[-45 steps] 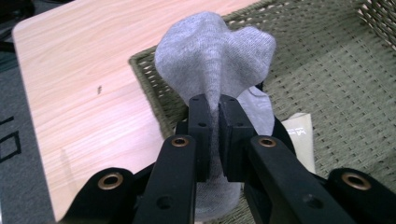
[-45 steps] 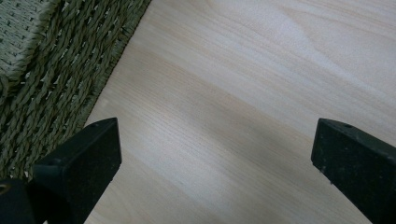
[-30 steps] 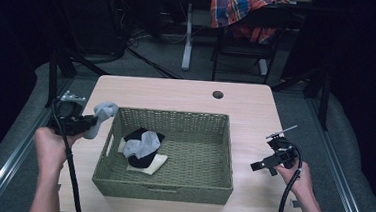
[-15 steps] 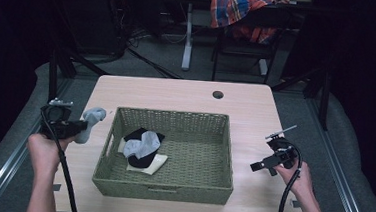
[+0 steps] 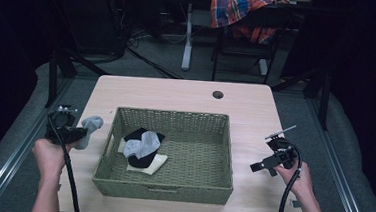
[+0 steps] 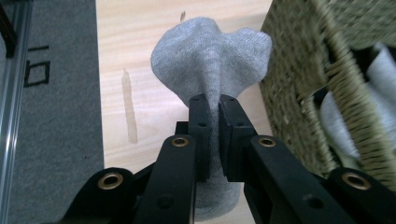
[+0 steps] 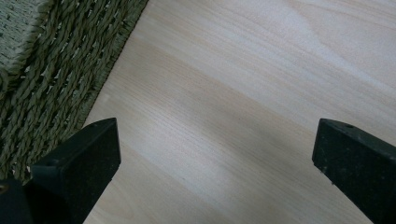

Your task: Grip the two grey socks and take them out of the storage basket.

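The left gripper [image 6: 211, 105] is clamped on a grey sock [image 6: 212, 60], its jaws pinching a fold of the fabric with the bulk of the sock bunched ahead of the tips and a tail running back beneath them. In the high view the sock [image 5: 90, 127] sits over the bare tabletop [image 5: 177, 92], just beside the left wall of the woven basket [image 5: 165, 190] and outside it. The sock's long axis runs along the gripper's own line, roughly parallel to that basket wall. Judged from this, the coming move is a set-down on the table left of the basket; the governing relation is that the wood lies directly below the sock, with the basket wall close on the right. The right gripper [image 5: 264, 164] rests well apart, right of the basket, jaws wide and holding nothing. Further socks [image 5: 142, 145] remain inside the basket, nearer the left hand [image 5: 50, 154].
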The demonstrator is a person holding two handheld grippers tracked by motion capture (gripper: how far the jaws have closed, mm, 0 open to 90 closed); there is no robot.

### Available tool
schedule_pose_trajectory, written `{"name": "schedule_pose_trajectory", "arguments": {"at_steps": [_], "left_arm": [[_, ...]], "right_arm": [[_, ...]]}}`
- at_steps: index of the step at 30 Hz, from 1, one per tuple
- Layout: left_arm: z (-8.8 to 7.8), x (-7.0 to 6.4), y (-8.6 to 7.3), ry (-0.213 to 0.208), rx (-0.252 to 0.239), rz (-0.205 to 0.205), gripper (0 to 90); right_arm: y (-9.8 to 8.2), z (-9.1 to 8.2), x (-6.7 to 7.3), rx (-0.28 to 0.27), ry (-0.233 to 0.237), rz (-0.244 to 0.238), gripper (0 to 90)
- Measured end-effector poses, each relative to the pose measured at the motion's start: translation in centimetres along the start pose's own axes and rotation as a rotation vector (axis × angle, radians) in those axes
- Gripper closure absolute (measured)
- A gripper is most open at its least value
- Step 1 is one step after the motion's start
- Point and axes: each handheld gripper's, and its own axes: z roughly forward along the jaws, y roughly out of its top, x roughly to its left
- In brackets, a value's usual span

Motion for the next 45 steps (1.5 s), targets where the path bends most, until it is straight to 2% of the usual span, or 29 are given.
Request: {"name": "schedule_pose_trajectory", "arguments": {"at_steps": [2,3,4,5,6,7,8,9,11,13,20,21,23,25,29,33,34,36,38,42,43,45], "left_arm": [[0.6,-0.1,-0.1,0.025,0.021,0.017,85.0],[0.9,-0.1,-0.2,0.024,0.017,0.009,85.0],[1.1,0.0,-0.3,0.017,0.026,0.005,85.1],[1.4,0.0,-0.4,0.020,0.031,0.006,85.0],[1.6,0.0,-0.4,0.018,0.033,0.008,85.0],[1.9,0.1,-0.5,0.012,0.042,0.013,85.0],[2.0,0.1,-0.5,0.009,0.045,0.013,85.0],[2.3,0.1,-0.6,0.005,0.051,0.013,85.0],[2.7,0.3,-0.7,-0.003,0.073,0.012,85.0],[3.4,0.5,-1.0,-0.015,0.099,0.005,85.0],[4.8,1.0,-1.5,-0.058,0.158,-0.015,84.9],[5.1,1.1,-1.6,-0.060,0.168,-0.012,84.9],[5.4,1.2,-1.8,-0.071,0.191,-0.014,84.9],[5.8,1.3,-2.1,-0.069,0.196,-0.017,84.9],[6.0,1.7,-2.2,-0.087,0.209,-0.034,83.8],[5.9,1.5,-1.9,-0.089,0.210,-0.035,70.2],[5.7,1.4,-1.8,-0.083,0.211,-0.036,63.4],[5.2,1.3,-1.5,-0.066,0.194,-0.045,54.4],[4.5,1.1,-1.1,-0.072,0.172,-0.056,45.7],[3.0,0.8,-0.5,-0.073,0.130,-0.050,33.1],[2.6,0.7,-0.4,-0.058,0.113,-0.050,29.4],[2.0,0.6,-0.2,-0.057,0.096,-0.053,26.1]], "right_arm": [[0.1,0.0,-0.2,0.027,0.007,-0.019,0.7],[0.1,0.0,-0.2,0.040,0.005,-0.022,0.5],[0.1,0.1,-0.2,0.041,0.005,-0.020,0.4],[0.0,0.3,0.0,0.017,0.007,0.002,0.4],[0.1,0.2,0.0,0.024,0.009,-0.008,0.4],[0.1,0.0,-0.1,0.041,0.005,-0.022,0.4],[0.0,0.2,0.1,0.013,0.003,-0.001,0.4],[0.0,0.2,0.1,0.012,0.001,0.002,0.4],[0.0,0.1,-0.1,0.024,0.013,-0.007,0.4],[0.1,0.0,-0.3,0.045,0.002,-0.020,0.3],[0.1,0.1,-0.1,0.037,0.009,-0.015,0.2],[0.0,0.2,0.0,0.016,0.001,0.001,0.2],[0.1,0.2,0.0,0.026,0.010,-0.012,0.1],[0.2,0.1,0.0,0.044,0.007,-0.028,0.1],[0.2,0.2,0.1,0.039,0.010,-0.024,0.0],[0.2,0.2,0.1,0.035,0.011,-0.019,0.0],[0.2,0.2,0.0,0.037,0.011,-0.021,0.0],[0.2,0.2,0.0,0.038,0.011,-0.022,0.0],[0.2,0.1,0.0,0.041,0.012,-0.025,0.0],[0.1,0.1,0.0,0.039,0.014,-0.025,0.0],[0.2,0.1,0.0,0.040,0.013,-0.026,0.0],[0.2,0.1,0.0,0.040,0.014,-0.026,0.0]]}}
